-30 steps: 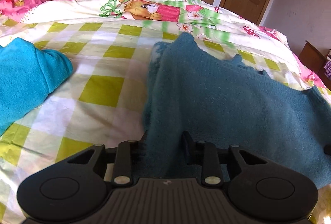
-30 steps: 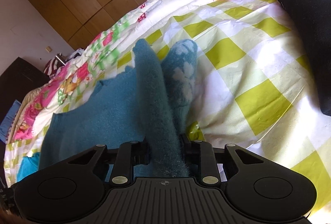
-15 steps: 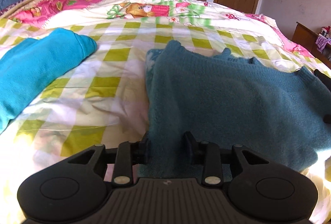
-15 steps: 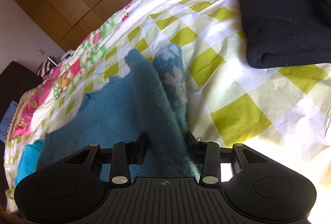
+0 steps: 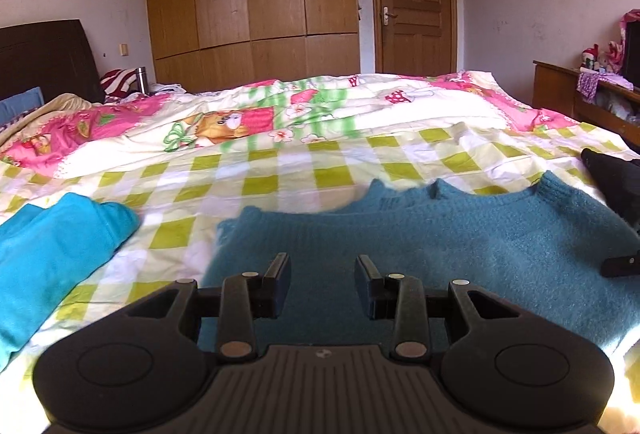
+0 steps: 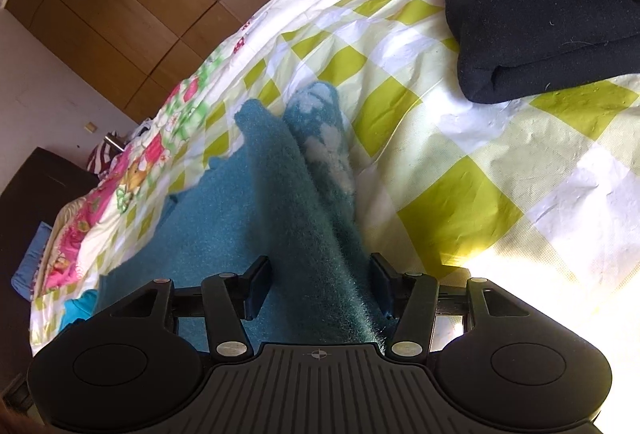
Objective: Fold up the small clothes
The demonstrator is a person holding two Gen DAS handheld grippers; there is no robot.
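I am looking along both grippers over a bed with a green-and-white checked sheet (image 5: 256, 185). A teal knit sweater (image 5: 480, 254) lies spread flat on the sheet ahead of me. My left gripper (image 5: 322, 280) sits low over the sweater's near edge with its two fingers spread apart and nothing pinched between them. My right gripper (image 6: 318, 284) also has its fingers parted; a raised ridge of the sweater (image 6: 280, 193) runs up through the gap, brushing the right finger, without being squeezed. A bright blue garment (image 5: 52, 258) lies on the sheet to the left, apart from the sweater. A folded black garment (image 6: 540, 5) rests on the sheet further right, well apart from the ridge.
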